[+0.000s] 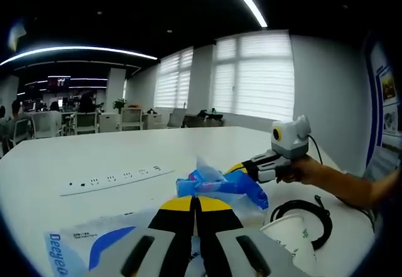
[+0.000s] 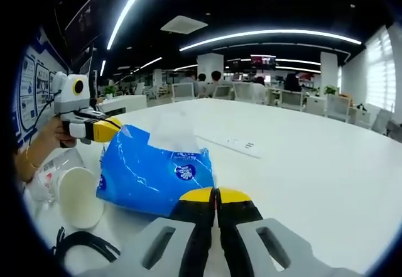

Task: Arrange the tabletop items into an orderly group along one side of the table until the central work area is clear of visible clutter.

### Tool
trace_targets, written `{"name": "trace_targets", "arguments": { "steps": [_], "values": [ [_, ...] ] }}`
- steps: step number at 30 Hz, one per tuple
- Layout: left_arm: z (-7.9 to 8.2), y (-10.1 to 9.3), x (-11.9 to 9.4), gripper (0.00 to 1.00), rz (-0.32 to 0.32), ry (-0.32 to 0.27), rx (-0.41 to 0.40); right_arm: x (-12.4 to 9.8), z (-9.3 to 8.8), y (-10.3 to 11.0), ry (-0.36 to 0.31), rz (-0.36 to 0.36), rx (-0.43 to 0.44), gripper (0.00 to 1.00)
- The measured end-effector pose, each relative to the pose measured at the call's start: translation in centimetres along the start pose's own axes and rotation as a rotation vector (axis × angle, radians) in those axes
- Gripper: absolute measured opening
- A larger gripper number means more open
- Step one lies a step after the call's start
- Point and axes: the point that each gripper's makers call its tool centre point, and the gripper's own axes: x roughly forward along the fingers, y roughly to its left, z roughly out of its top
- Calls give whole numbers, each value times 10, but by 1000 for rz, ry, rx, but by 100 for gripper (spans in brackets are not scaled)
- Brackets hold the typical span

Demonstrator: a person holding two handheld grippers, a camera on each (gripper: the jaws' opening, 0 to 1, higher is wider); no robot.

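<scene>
A blue tissue pack (image 1: 220,186) (image 2: 154,173) with a white tissue sticking out of its top hangs tilted just over the white table (image 1: 75,157) (image 2: 314,164). My left gripper (image 1: 195,200) is shut on the pack's near edge; in the right gripper view it (image 2: 113,128) pinches the pack's far corner. My right gripper (image 2: 217,194) is shut on the opposite edge, and in the left gripper view it (image 1: 242,169) comes in from the right with its yellow tips on the pack's end.
A paper cup (image 1: 286,233) (image 2: 78,195) lies on its side beside a coiled black cable (image 1: 304,217) (image 2: 81,244). A white power strip (image 1: 119,179) (image 2: 235,144) lies farther out on the table. A white-and-blue printed wrapper (image 1: 81,252) lies under my left gripper.
</scene>
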Motion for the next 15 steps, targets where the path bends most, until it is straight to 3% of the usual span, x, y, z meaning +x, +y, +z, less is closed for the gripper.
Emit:
{"name": "trace_targets", "arguments": {
  "steps": [6,10,11,15],
  "values": [
    [3,-5,0,0,16,-4,43,-9,4,-1,-15,-10,3,0],
    [8,-10,1,0,8,-16,33,-22,16,-6,-34,-31,-7,0],
    [12,-16,1,0,-6,-32,-5,-26,19,-7,-36,-32,-6,0],
    [16,-19,0,0,-9,-35,13,-34,24,-7,-38,-37,-16,0]
  ]
}}
